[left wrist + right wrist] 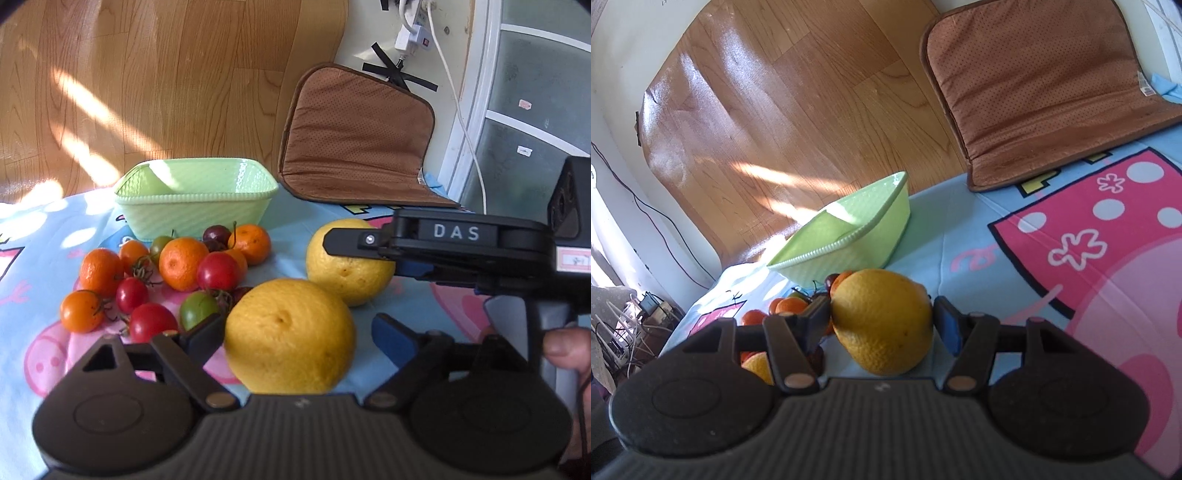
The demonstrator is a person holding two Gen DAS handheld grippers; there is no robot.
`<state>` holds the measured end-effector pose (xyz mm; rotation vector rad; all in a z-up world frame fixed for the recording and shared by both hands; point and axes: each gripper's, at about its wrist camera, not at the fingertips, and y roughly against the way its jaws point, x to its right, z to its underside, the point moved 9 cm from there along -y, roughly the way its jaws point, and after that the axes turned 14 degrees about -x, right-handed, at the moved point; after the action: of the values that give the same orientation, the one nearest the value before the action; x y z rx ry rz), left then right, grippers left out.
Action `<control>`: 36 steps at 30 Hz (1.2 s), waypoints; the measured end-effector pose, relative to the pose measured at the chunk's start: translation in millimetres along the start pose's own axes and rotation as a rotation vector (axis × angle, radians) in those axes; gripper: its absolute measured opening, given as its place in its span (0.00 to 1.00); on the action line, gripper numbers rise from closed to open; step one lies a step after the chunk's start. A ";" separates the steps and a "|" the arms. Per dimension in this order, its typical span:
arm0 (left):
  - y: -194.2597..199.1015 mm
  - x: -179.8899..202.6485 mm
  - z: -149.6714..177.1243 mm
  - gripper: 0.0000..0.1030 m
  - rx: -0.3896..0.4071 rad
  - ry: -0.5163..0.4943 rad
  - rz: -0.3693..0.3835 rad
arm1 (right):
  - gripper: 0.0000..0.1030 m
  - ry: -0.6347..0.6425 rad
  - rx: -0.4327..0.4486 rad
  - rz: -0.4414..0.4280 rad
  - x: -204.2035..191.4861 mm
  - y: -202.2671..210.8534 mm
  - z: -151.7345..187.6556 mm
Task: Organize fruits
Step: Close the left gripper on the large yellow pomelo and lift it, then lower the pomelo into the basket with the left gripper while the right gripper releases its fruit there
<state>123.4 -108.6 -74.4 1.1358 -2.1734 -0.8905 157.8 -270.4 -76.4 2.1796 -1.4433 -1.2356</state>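
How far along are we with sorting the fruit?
Done: nothing, the pale green plastic basket is empty. In hand: left gripper straddles one large yellow citrus, jaws open; right gripper brackets the other citrus. Left: everything, including the small oranges and tomatoes.

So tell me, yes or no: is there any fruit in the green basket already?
No: the green basket shows only bare walls inside, while the tomatoes and tangerines lie on the cloth in front of it.

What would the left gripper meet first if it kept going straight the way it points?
Most likely the nearer yellow citrus, already sitting between the open left gripper fingers. The pads do not appear to press on it yet, though depth is hard to judge.
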 end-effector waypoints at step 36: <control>-75.9 -162.6 -161.5 0.69 -0.009 0.261 0.029 | 0.63 0.339 -0.046 0.154 -32.9 -131.3 -123.2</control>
<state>357.2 -53.0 -51.1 1.1442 -1.9662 -0.6955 329.6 -208.4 -64.2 2.0790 -1.3931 -0.7934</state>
